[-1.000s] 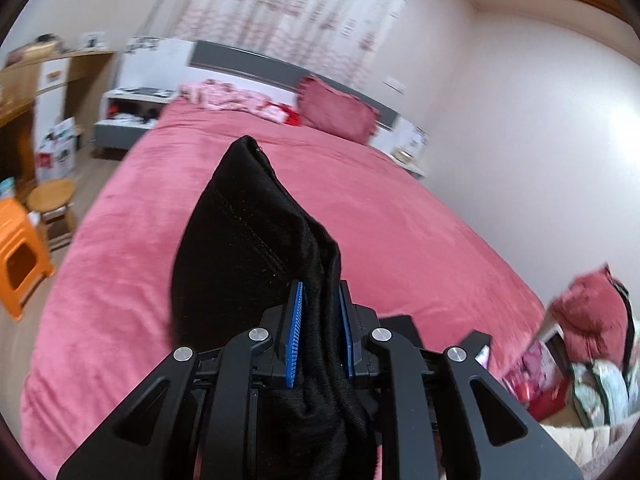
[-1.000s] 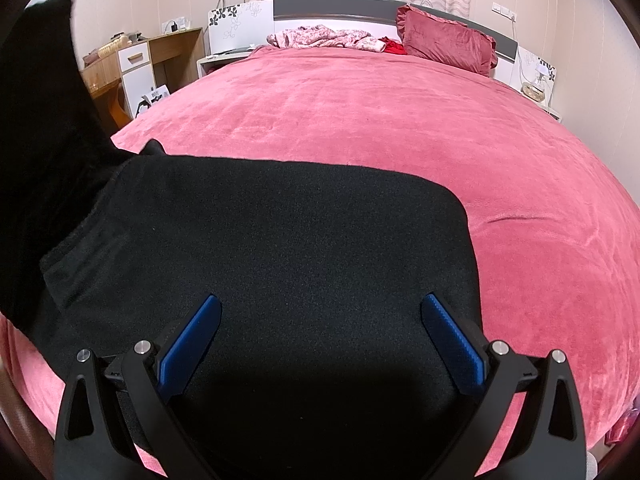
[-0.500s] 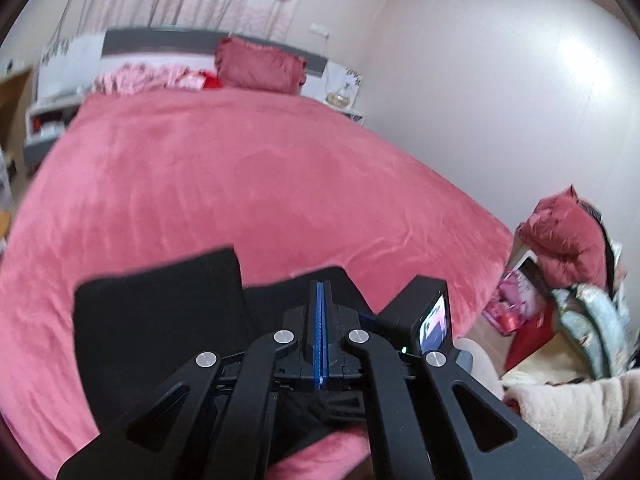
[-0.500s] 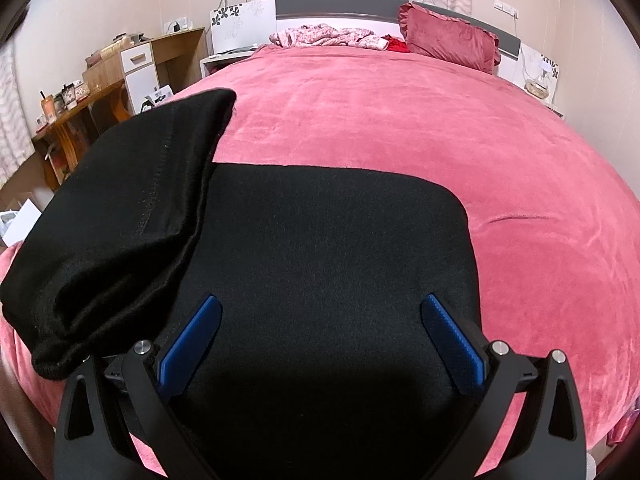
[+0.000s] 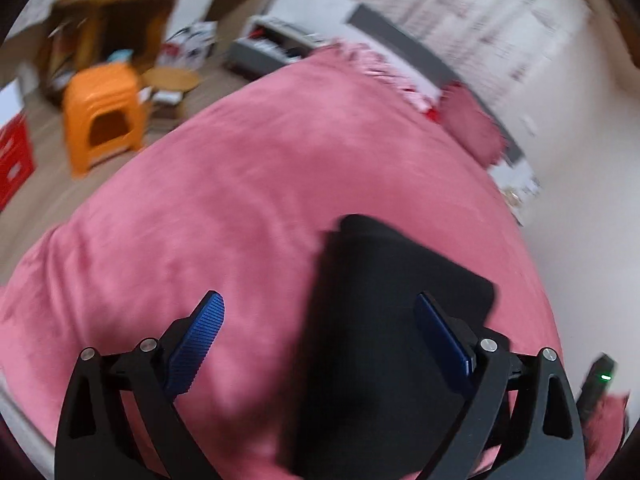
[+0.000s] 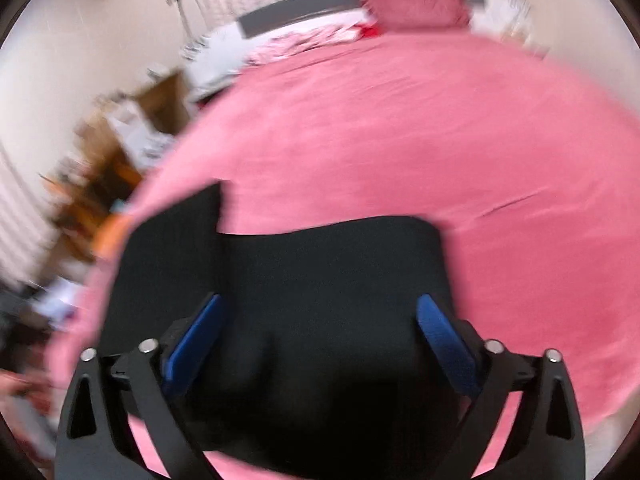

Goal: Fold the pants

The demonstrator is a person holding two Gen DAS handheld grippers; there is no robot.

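Looking from your left wrist, you see the bed (image 5: pixel 240 208) with its pink cover filling most of the picture, and beside it the floor with an orange stool (image 5: pixel 104 120), which the right wrist view shows only as a blurred orange patch. The right wrist view gives you the whole width of the bed (image 6: pixel 420 128) up to the headboard (image 6: pixel 304 10) and the red pillow (image 6: pixel 416 4). Both views are blurred.

The pants (image 5: pixel 384 320) lie folded and flat on the near part of the bed. From the left they appear as one dark block on the right side of the picture. From the right the pants (image 6: pixel 320 300) show more: a wide folded block, with one narrower part reaching further up along its left edge.

Your left gripper (image 5: pixel 318 332) has just been opening and its jaws now stand wide apart. Nothing is held: the left pad is over the pink cover and the right pad over the black cloth. Your right gripper (image 6: pixel 318 336) is also wide, though its jaws have just been closing a little; it grips nothing, and the pants lie below between the pads.

Both grippers point forward and downward at the bed.
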